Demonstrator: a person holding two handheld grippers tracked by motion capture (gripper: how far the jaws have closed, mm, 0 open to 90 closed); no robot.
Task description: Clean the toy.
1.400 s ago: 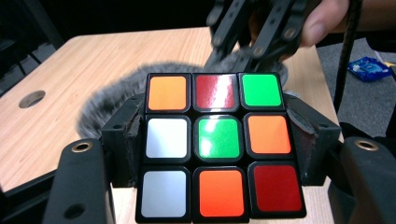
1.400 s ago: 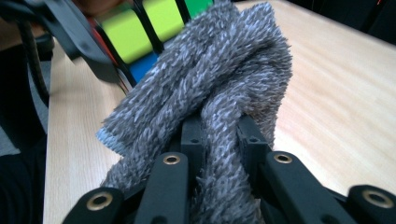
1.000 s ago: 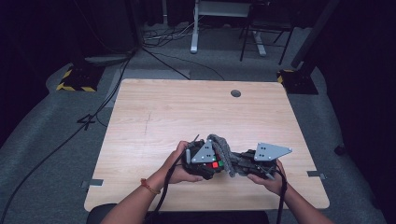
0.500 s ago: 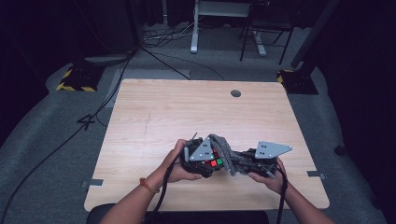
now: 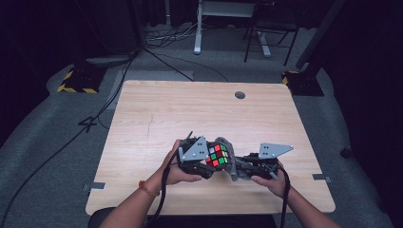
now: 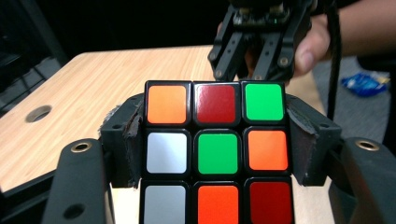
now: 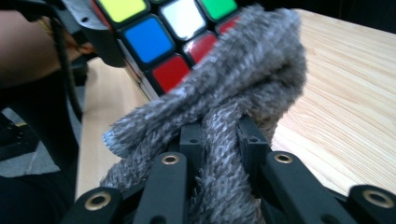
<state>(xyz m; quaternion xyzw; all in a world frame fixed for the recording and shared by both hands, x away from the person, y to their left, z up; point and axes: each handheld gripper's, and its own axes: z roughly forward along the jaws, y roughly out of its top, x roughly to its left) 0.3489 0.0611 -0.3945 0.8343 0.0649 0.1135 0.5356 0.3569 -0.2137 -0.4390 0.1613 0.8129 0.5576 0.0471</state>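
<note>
Above the near half of a pale, straight-grained wooden counter (image 5: pixel 157 114), a person holds two black grippers facing each other, a puzzle cube (image 5: pixel 217 155) between them. The left gripper (image 5: pixel 205 164) has its fingers (image 6: pixel 128 140) clenched on the cube's opposite sides; worn dark padding on the fingers presses against the cube's black plastic edges. Seen from the left gripper view, the cube (image 6: pixel 217 154) is square and glossy, its stickers orange, dark red, green, white and bright red in a three-by-three grid, with a green centre. The right gripper (image 5: pixel 236 167) has its fingers (image 7: pixel 252 137) pinched tight on a grey cloth (image 7: pixel 243 93), a thick, nubby, towel-like fabric bunched into soft folds. The cloth (image 5: pixel 227 142) lies against the cube's far side, covering part of a face that shows yellow, blue, white, green and red squares in the right gripper view. Each gripper carries a flat grey three-cornered plate on top, and a black cable trails from each toward the person. The cube is held clear of the counter, just above its surface. A round dark hole (image 5: pixel 240 94) sits near the counter's far edge.
</note>
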